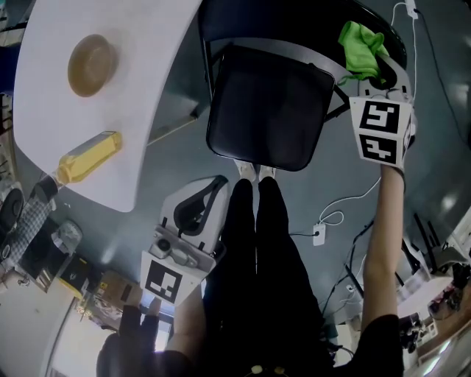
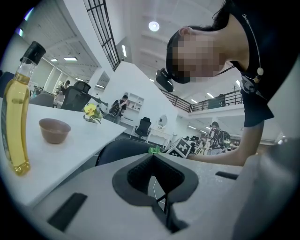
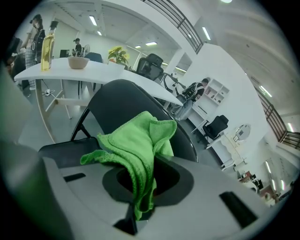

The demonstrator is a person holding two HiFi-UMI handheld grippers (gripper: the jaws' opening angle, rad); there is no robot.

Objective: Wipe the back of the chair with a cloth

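A black folding chair (image 1: pixel 265 110) stands just ahead of the person's feet, its curved backrest (image 1: pixel 283 20) on the far side. My right gripper (image 1: pixel 372 74) is shut on a green cloth (image 1: pixel 360 46), held at the right end of the backrest. In the right gripper view the cloth (image 3: pixel 136 143) droops from between the jaws of the right gripper (image 3: pixel 138 211), with the chair backrest (image 3: pixel 124 101) close behind it. My left gripper (image 1: pixel 215 184) hangs low beside the person's legs. Its jaws (image 2: pixel 161 206) are shut with nothing in them.
A white table (image 1: pixel 147 88) at the left carries a brown bowl (image 1: pixel 92 65) and a bottle of yellow liquid (image 1: pixel 88 157). Cables and a small white box (image 1: pixel 319 234) lie on the floor at the right. Clutter sits at both lower corners.
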